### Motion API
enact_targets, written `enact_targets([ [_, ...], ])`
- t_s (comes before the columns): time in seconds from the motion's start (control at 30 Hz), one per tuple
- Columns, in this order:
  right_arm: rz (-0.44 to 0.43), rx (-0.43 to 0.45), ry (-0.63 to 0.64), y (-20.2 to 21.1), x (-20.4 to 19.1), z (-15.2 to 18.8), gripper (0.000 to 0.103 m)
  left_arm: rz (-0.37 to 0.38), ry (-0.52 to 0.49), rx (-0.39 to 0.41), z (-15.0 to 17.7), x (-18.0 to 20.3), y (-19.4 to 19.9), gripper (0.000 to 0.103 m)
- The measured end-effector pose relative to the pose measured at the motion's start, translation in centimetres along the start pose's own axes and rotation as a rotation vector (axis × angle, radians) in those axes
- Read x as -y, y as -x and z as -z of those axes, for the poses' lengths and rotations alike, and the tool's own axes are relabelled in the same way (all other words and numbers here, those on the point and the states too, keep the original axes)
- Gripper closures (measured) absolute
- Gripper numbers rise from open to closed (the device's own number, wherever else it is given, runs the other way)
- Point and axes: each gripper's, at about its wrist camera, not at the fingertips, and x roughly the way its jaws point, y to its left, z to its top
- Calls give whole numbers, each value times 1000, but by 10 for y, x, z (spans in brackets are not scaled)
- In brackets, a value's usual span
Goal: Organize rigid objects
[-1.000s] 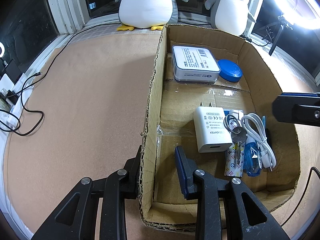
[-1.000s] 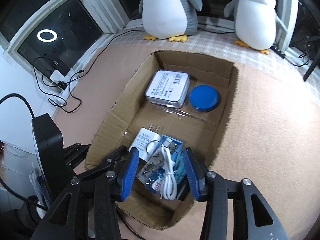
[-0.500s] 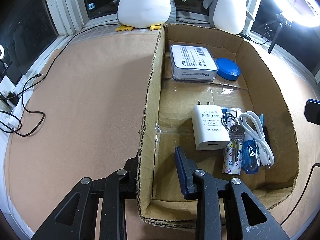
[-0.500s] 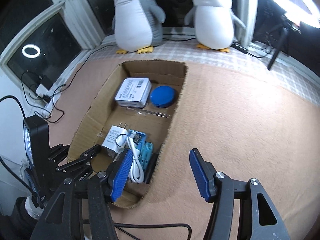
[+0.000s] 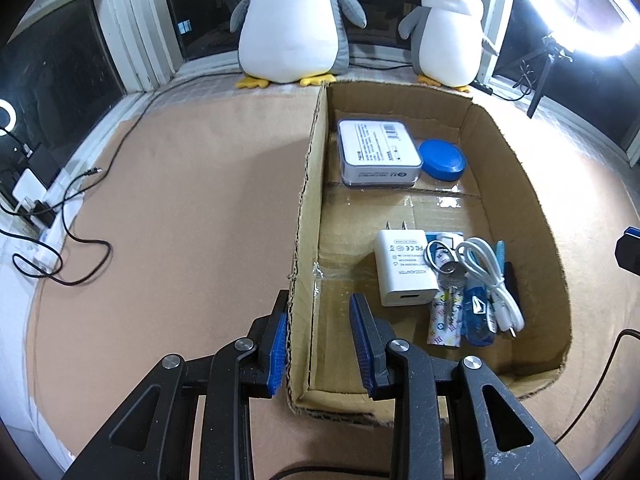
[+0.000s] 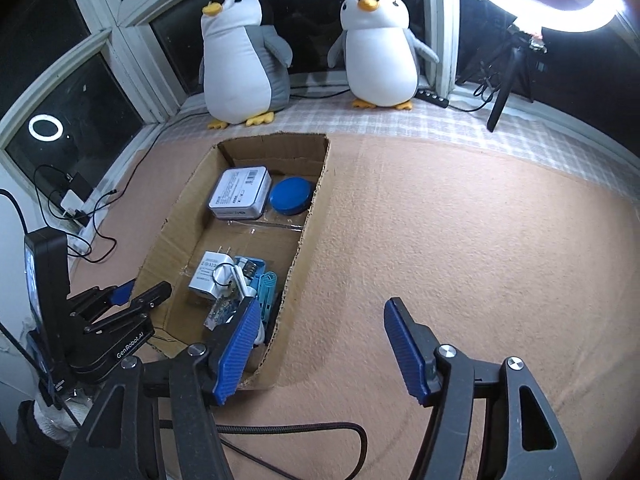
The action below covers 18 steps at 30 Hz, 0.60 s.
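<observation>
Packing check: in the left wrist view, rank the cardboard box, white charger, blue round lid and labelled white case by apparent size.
1. cardboard box
2. labelled white case
3. white charger, though it is nearer the camera, so its lead over the lid is unsure
4. blue round lid

Dark windows (image 6: 76, 120) — bright ring light (image 6: 560, 8) — tan carpet (image 6: 460, 240)

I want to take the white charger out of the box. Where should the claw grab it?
Probably across the two long sides of the charger, coming straight down from above. It lies flat on the bottom of the box, prongs pointing away, with bare cardboard on its left. Keys and a cable crowd its right side.
</observation>
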Motion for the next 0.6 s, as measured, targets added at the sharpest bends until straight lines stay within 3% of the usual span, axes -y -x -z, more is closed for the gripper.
enact_targets([
  [0.33, 19, 76, 26, 29, -9, 0, 34, -22, -3, 75, -6, 2, 40, 69],
  [0.47, 18, 91, 29, 36, -13, 0, 34, -18, -3, 114, -12, 2, 58, 60],
  [0.6, 15, 107, 28, 42, -15, 0, 33, -9, -12, 155, -15, 5, 79, 60],
])
